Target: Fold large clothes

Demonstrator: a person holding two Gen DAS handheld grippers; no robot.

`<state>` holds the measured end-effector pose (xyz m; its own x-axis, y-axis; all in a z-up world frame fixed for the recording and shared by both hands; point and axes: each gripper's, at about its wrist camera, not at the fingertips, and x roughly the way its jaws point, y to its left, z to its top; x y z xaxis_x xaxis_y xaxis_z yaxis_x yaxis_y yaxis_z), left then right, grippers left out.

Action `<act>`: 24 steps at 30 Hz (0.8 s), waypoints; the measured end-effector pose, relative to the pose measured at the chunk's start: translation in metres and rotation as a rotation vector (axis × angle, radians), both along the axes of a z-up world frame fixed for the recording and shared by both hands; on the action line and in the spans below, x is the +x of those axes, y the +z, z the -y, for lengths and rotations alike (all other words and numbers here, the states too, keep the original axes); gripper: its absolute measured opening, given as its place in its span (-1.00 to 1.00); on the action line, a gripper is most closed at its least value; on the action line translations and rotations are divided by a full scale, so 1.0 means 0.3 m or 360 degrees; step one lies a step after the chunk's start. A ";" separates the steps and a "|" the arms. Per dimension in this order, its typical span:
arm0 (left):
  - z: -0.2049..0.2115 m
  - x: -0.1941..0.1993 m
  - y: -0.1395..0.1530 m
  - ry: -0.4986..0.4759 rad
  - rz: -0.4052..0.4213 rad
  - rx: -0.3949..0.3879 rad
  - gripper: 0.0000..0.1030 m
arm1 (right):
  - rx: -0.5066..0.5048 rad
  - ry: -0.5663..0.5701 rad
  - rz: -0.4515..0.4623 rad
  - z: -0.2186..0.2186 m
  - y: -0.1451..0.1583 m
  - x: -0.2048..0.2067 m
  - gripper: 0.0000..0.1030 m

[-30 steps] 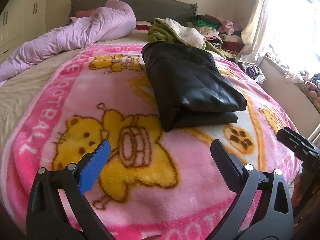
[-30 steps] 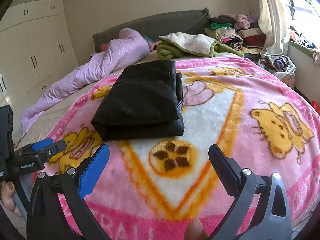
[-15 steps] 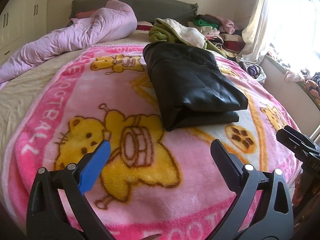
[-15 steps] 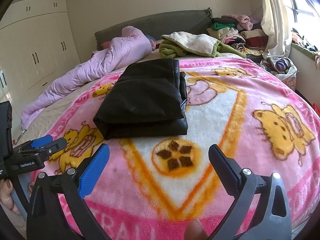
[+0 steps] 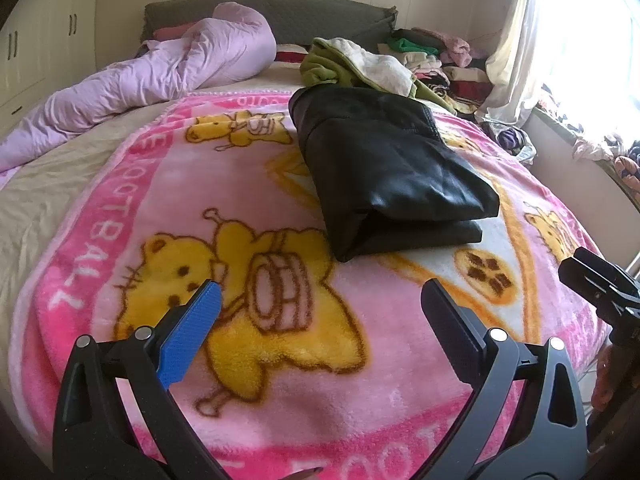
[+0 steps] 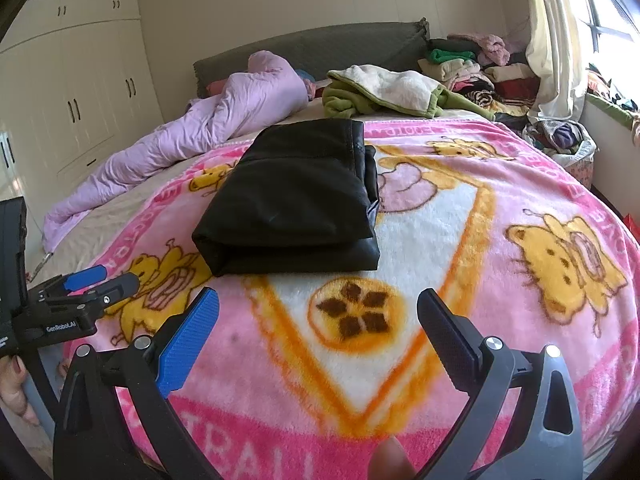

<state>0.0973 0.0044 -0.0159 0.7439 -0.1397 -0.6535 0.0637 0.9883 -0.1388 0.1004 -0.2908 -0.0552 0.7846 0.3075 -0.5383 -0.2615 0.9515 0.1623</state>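
Note:
A black garment [image 5: 392,168] [image 6: 296,196] lies folded into a thick rectangle on the pink cartoon blanket [image 5: 248,208] [image 6: 460,240] that covers the bed. My left gripper [image 5: 320,300] is open above the near part of the blanket, short of the garment and to its left, with nothing between its fingers. My right gripper [image 6: 318,304] is open too, empty, hovering over the blanket just in front of the garment's near edge. Each gripper shows at the edge of the other's view: the right one [image 5: 600,284], the left one [image 6: 86,284].
A lilac duvet [image 5: 152,80] [image 6: 192,128] lies bunched along the bed's left side. A green and cream garment [image 5: 360,64] [image 6: 384,92] sits behind the black one. Piles of clothes [image 6: 476,68] fill the far right corner by the curtain [image 6: 556,40]. White wardrobes [image 6: 80,92] line the left wall.
Both grippers have edged slightly forward toward the black garment, which looks a little nearer in both views. Both stay open. The garment has not moved.

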 end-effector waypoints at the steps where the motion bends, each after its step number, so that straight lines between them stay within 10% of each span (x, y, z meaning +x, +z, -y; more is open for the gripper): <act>1: -0.001 0.000 0.000 0.0000 0.0001 -0.0001 0.82 | 0.0000 0.0001 0.0000 -0.003 -0.001 -0.003 0.92; 24: -0.032 0.001 0.005 0.0014 -0.0004 0.0022 0.82 | -0.0008 -0.0001 -0.0002 -0.008 -0.004 -0.007 0.92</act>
